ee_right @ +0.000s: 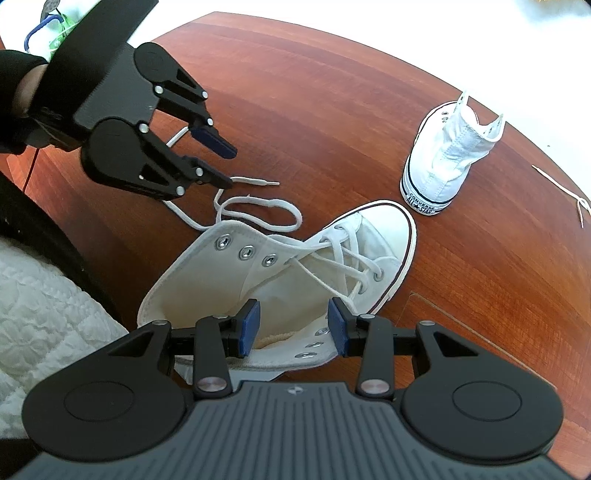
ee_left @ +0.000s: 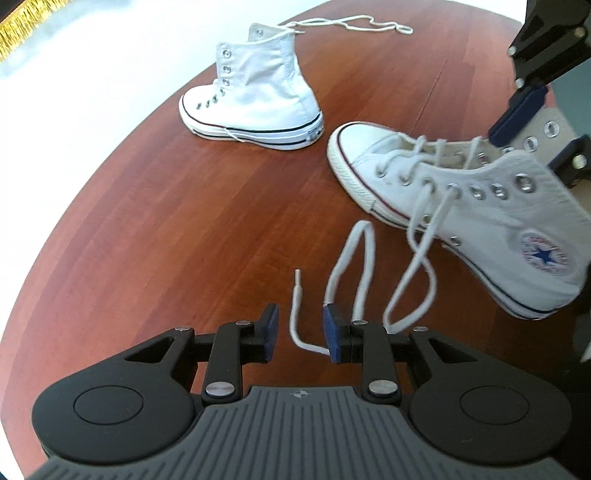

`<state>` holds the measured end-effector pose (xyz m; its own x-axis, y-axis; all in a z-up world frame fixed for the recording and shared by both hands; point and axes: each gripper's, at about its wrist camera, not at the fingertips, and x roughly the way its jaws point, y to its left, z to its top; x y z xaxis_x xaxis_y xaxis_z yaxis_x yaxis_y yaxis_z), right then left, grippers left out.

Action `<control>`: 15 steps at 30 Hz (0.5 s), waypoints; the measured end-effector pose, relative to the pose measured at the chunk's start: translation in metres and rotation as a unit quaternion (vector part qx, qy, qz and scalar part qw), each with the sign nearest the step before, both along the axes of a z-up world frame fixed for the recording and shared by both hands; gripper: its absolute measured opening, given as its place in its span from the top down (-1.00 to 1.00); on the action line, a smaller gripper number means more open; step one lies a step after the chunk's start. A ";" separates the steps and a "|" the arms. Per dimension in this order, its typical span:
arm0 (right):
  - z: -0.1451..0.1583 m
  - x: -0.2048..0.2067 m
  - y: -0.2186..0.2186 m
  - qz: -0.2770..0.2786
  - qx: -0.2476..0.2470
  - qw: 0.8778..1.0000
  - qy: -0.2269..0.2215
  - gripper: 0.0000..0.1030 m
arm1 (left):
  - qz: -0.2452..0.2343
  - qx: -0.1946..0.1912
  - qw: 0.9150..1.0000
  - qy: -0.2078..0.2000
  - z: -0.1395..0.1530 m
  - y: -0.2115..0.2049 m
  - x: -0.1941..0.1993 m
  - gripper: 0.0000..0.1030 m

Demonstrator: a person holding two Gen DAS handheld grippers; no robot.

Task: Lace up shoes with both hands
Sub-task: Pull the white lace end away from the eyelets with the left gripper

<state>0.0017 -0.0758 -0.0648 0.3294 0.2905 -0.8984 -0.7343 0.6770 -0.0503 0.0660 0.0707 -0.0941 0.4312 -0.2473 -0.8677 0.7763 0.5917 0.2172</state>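
On the round reddish wooden table (ee_left: 147, 221) lie 2 white canvas high-top sneakers. The near sneaker (ee_left: 480, 192) rests tilted on its side at the right of the left wrist view, its star patch facing the camera; its lower eyelets are laced and the 3 or 4 upper ones stand bare. Its loose shoelace (ee_left: 364, 258) runs out of an eyelet and loops over the wood toward the near edge, ending in a plastic tip (ee_left: 297, 275).

The left gripper (ee_left: 301, 338) hovers low over that lace end. Its jaws stand narrowly apart and the lace passes between them, lying against the right blue pad (ee_left: 332, 338) but not pinched; the left pad is clear of it.

The right gripper (ee_right: 293, 326) is at the ankle opening of the near sneaker, jaws wide, with the collar and upper eyelet row between its blue pads; whether the pads press the canvas cannot be told.

The far sneaker (ee_left: 255, 88) stands upright, unlaced, well apart from the first, toward the far left. A second lace (ee_left: 369, 24) trails from its collar across the far part of the table.
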 end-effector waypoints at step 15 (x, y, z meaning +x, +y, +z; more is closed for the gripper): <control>0.002 -0.002 -0.001 -0.008 0.000 1.000 -0.002 0.19 | -0.014 0.025 0.999 0.027 -0.025 -0.007 0.021 0.83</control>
<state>0.0001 -0.0770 -0.0630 0.3379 0.2855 -0.8968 -0.7225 0.6893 -0.0528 0.0870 0.0642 -0.1188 0.3763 -0.2154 -0.9011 0.8042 0.5588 0.2023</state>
